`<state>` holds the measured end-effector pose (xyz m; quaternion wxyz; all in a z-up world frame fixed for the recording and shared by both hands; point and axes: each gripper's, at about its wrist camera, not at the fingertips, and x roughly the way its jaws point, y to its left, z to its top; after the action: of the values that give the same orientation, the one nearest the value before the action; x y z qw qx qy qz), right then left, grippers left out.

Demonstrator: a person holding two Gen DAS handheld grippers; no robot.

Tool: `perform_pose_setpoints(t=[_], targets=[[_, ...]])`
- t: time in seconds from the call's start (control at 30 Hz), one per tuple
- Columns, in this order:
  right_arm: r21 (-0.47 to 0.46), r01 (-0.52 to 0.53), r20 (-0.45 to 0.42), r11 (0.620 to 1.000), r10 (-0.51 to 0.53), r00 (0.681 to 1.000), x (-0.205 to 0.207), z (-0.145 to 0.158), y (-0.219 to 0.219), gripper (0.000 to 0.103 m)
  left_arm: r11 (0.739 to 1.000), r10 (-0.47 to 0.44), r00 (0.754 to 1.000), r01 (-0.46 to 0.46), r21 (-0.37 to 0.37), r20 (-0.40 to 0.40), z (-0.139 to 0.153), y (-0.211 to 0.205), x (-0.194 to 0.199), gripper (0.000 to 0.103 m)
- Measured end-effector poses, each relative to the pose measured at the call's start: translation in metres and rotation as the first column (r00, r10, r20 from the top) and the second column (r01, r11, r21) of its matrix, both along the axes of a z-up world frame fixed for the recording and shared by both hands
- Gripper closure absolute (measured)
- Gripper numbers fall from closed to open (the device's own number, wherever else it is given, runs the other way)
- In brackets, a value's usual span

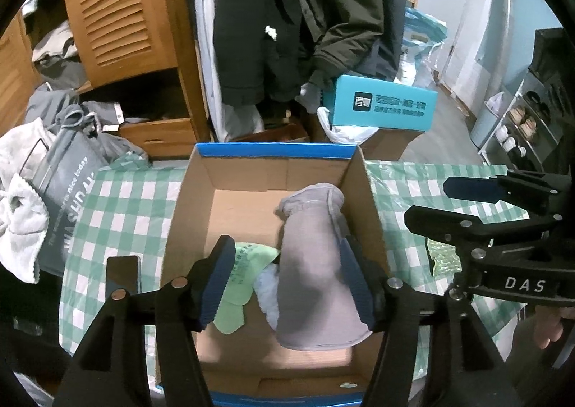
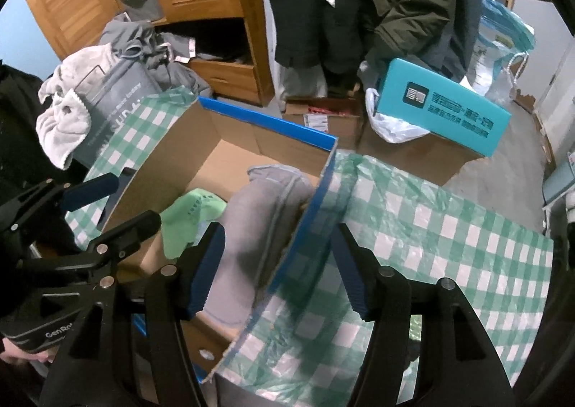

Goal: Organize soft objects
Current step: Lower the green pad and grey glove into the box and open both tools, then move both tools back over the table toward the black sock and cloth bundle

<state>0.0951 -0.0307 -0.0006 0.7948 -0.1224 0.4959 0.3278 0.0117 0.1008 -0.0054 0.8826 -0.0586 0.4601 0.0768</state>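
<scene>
The table (image 1: 125,198) carries a green-and-white checked cover. On it stands an open cardboard box (image 1: 248,173) with blue outer edging. Inside lies a grey sock (image 1: 316,263), long and soft, cuff gathered, against the right wall, beside a green sock (image 1: 233,284). The left gripper (image 1: 287,284) and right gripper (image 2: 276,270) both have jaws wide, holding nothing.

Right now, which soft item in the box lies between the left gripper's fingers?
The grey sock, along the cardboard box's right wall; the green cloth sits left, beside one finger.
</scene>
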Motion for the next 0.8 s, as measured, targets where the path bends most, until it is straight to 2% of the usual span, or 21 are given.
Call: perform_pose_setpoints(t=[0.27, 0.8], targets=[[-0.015, 0.023, -0.003, 1.000, -0.023, 1.000, 0.001, -0.003, -0.031, 0.041, 0.999, -0.048, 0.999, 0.048, -0.003, -0.016, 0.000, -0.020, 0.004, 0.040], [-0.029, 0.113, -0.002, 0.993, -0.113, 0.994, 0.000, -0.007, -0.105, 0.040, 0.989, -0.145, 0.989, 0.146, 0.035, -0.018, 0.006, -0.071, 0.012, 0.031]])
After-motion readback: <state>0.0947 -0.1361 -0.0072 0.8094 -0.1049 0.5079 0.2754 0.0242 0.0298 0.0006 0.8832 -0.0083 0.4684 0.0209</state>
